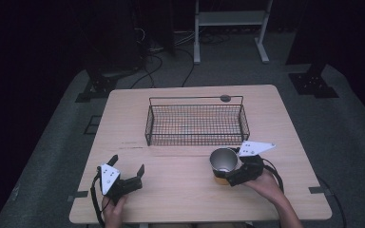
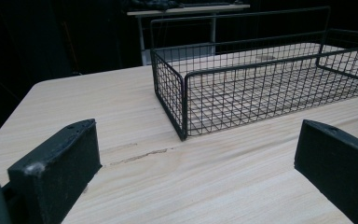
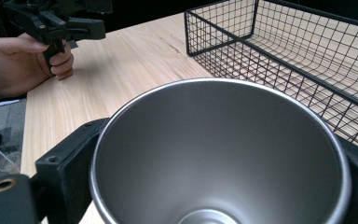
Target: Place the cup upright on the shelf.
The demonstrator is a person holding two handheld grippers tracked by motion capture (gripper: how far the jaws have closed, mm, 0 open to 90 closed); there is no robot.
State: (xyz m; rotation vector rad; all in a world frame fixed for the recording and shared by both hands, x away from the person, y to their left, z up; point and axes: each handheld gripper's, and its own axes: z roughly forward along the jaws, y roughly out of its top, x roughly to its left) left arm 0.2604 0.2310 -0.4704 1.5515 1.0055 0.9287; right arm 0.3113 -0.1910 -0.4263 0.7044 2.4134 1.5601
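1. High view: right gripper point(image 1: 231, 175) sat at the near right of the counter point(image 1: 180, 190), its fingers closed around the lower body of a steel cup point(image 1: 224, 161). Cup stood upright, mouth up, just in front of the wire basket point(image 1: 196, 124) but apart from it. Gripping low on the body left the rim free and kept the cup level, probably so it could go over the basket's front wall. Left gripper point(image 1: 126, 172) rested at the near left, well apart from the cup, fingers spread wide with nothing between them; likely parked out of the way while the right hand did the work. Basket lay empty at mid counter, long side facing the person

2. Left gripper view: both black fingers point(image 2: 56, 168) stood far apart with bare counter point(image 2: 205, 177) between them, holding nothing. Basket point(image 2: 261, 88) was ahead and to the right, near corner toward the camera, no contents seen

3. Right gripper view: cup point(image 3: 219, 154) sat squarely between the two fingers point(image 3: 67, 168), which pressed its sides; open mouth toward the camera, interior empty. Basket point(image 3: 303, 60) was just beyond to the right, not touching the cup. Farther off, the left gripper point(image 3: 74, 25) was held in a hand point(image 3: 21, 60) resting on the counter point(image 3: 116, 70), idle
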